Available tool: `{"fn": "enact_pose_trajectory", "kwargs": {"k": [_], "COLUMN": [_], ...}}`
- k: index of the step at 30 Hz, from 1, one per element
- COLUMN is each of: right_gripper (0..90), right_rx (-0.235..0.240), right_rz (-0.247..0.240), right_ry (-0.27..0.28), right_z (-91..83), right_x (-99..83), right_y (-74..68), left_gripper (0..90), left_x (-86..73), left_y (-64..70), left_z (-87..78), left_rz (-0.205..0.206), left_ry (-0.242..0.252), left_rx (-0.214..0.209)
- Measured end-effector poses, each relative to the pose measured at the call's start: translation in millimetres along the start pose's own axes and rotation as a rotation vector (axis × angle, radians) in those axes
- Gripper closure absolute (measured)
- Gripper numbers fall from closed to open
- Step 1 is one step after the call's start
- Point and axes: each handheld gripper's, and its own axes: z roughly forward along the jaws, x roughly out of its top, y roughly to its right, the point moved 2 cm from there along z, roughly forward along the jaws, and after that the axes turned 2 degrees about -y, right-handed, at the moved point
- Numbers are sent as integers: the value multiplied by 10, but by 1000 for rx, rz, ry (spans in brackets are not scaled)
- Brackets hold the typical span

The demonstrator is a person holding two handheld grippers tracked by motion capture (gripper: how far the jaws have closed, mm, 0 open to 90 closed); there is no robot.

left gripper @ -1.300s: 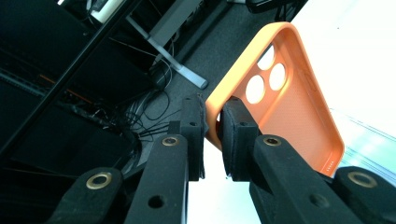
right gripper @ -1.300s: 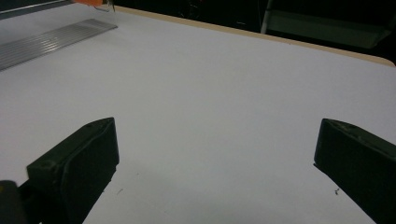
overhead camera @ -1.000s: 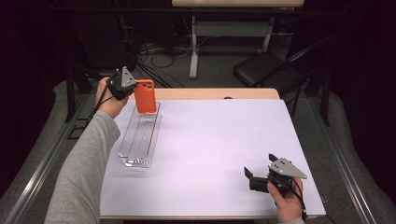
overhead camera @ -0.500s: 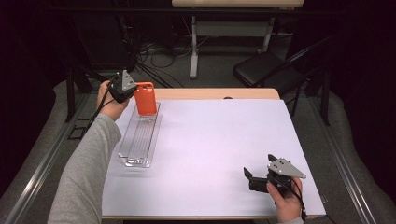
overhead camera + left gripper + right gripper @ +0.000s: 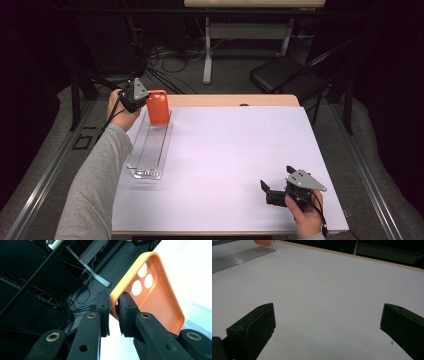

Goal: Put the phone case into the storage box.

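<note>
An orange phone case point(image 5: 158, 107) with round camera holes hangs upright above the far end of a clear ridged tray point(image 5: 150, 146). My left gripper point(image 5: 145, 100) is shut on the case's rim point(image 5: 113, 307), one jaw inside the shell and one outside. The case point(image 5: 152, 292) tilts away to the right in the left gripper view. My right gripper point(image 5: 266, 190) rests near the table's front right, jaws wide apart point(image 5: 324, 322) with nothing between them. A corner of the case point(image 5: 262, 242) and the tray point(image 5: 237, 257) show far off in the right gripper view.
A white sheet point(image 5: 235, 160) covers the wooden table point(image 5: 230, 100). Beyond the far edge are a black folding chair point(image 5: 285, 75), floor cables point(image 5: 165, 55) and a desk leg point(image 5: 207, 50). Metal rails run along both sides of the table.
The left gripper has carried the orange case slightly up and toward the far end of the tray. The right gripper has stayed where it was.
</note>
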Motion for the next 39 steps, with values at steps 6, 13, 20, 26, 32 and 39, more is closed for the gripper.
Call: {"fn": "enact_pose_trajectory", "kwargs": {"k": [6, 13, 20, 26, 32, 39], "right_gripper": [0, 0, 0, 0, 0, 0], "right_rx": [5, 7, 9, 6, 9, 10], "right_rz": [-1, -3, -7, -1, -2, -1], "right_ry": [-1, -4, -9, -3, -8, -9], "right_z": [13, 13, 18, 9, 15, 23], "right_x": [-10, -11, -16, -16, -23, -29], "right_y": [-3, -7, -15, 2, -5, -2], "left_gripper": [806, 806, 806, 805, 805, 802], "left_x": [-37, -56, -57, -56, -47, -39], "left_y": [0, 31, 61, 90, 101, 114], "left_z": [14, 31, 57, 78, 87, 92], "left_rz": [-7, -7, -6, 6, 37, 94], "left_ry": [7, 14, 15, 12, 17, 12], "left_rx": [9, 12, 11, 10, 20, 38]}}
